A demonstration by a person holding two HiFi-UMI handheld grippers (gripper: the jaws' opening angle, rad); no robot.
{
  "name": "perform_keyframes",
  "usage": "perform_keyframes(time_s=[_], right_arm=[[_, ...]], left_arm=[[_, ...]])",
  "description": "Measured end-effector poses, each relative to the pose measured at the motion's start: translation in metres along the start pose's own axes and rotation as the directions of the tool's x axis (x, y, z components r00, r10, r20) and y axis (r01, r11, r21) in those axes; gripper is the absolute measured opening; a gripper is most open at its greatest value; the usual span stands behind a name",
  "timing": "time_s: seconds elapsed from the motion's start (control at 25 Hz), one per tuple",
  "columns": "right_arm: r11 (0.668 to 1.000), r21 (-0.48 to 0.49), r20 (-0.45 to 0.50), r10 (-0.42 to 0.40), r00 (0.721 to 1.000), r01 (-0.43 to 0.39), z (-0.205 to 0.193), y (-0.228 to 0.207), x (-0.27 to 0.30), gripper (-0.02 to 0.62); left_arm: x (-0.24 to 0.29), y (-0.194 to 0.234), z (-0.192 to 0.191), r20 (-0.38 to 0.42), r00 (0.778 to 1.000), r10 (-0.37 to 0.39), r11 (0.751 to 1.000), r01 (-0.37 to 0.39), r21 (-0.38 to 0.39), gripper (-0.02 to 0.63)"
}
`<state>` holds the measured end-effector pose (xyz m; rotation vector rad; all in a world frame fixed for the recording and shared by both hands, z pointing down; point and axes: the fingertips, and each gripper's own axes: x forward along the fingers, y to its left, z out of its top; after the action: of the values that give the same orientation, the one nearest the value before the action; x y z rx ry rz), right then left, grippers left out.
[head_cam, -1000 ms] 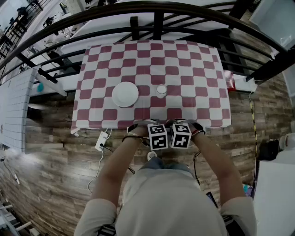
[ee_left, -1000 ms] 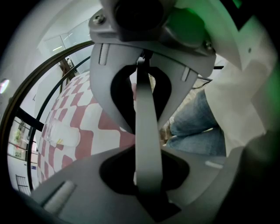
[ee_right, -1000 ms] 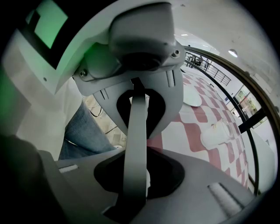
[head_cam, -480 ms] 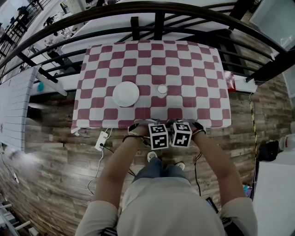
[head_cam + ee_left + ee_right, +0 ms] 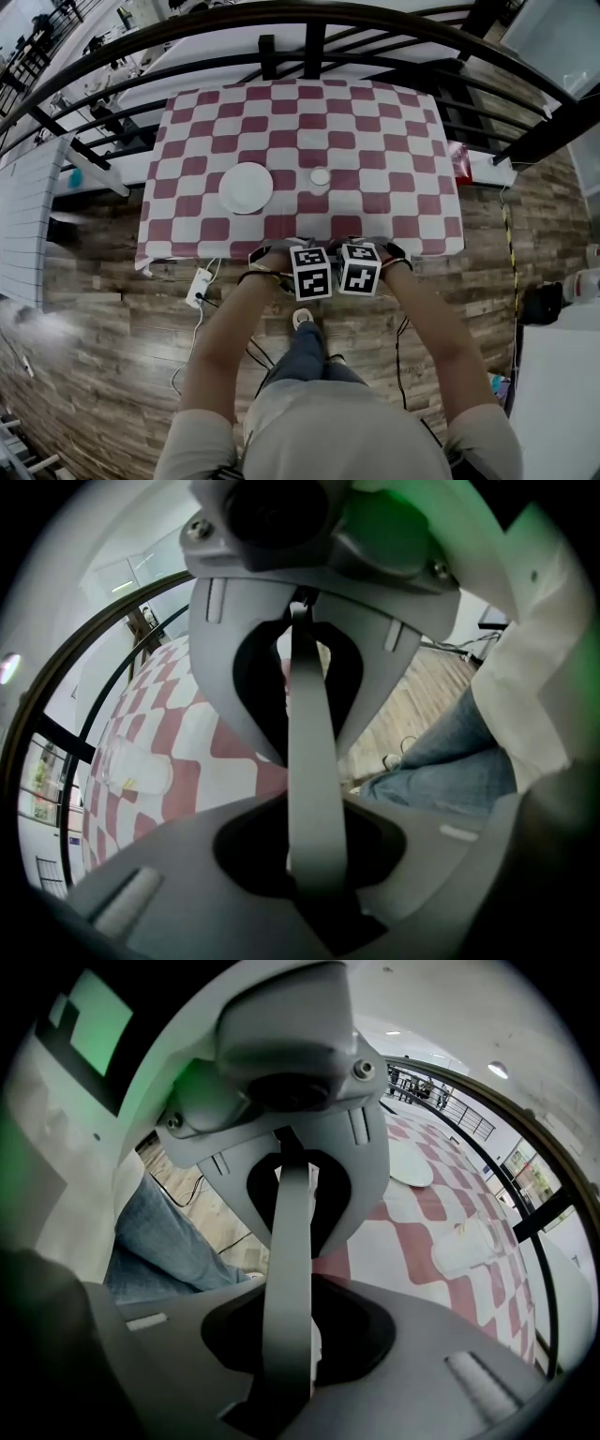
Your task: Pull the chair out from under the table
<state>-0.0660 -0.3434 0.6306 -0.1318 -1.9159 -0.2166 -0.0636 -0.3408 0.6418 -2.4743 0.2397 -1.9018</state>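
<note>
Wood-plank floor (image 5: 112, 309) fills the head view, with a black railing (image 5: 309, 14) curving across at 12 o'clock. Below it stands a table (image 5: 375, 141) in a red-and-white check, carrying a plate (image 5: 246, 187) and a cup (image 5: 321, 177).

The left gripper (image 5: 307, 262) and right gripper (image 5: 361, 261) sit side by side, almost touching, at the middle of the table's near edge, both pointing steeply down. The person's legs are at 6 o'clock from them.

Little of the chair (image 5: 314, 761) shows. In each gripper view a thin pale strip runs between the jaws, with the table to one side and the jeans to the other. This strip is judged to be the chair's top rail, and each gripper appears clamped on it. The seat and legs are hidden, presumably tucked beneath the table at 12 o'clock from the hands.

The rail's long axis seems to lie from 9 to 3 o'clock, along the table's edge. Neither hand is nearer than the other, as both are on it near its middle. The pull should therefore run square to the rail, straight toward 6 o'clock. Uneven force from the two hands would likely swing the chair against the table's legs.
</note>
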Motion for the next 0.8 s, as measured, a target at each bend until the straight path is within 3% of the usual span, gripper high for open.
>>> perform_keyframes(time_s=[0.2,0.36,0.8], right_arm=[[0.999,-0.009,-0.004,-0.038,0.999,0.037,-0.010,0.000,0.014,0.072],[1.000,0.009,-0.001,0.001,1.000,-0.001,-0.001,0.016,0.000,0.072],[1.000,0.014,0.004,-0.002,1.000,0.002,0.001,0.041,-0.001,0.074]], left_arm=[[-0.001,-0.007,0.001,0.000,1.000,0.007,1.000,-0.007,0.001,0.077],[-0.001,-0.015,0.001,0.000,1.000,0.012,1.000,-0.012,-0.005,0.077],[-0.001,-0.038,0.003,-0.002,0.999,0.035,0.999,-0.035,-0.002,0.077]])
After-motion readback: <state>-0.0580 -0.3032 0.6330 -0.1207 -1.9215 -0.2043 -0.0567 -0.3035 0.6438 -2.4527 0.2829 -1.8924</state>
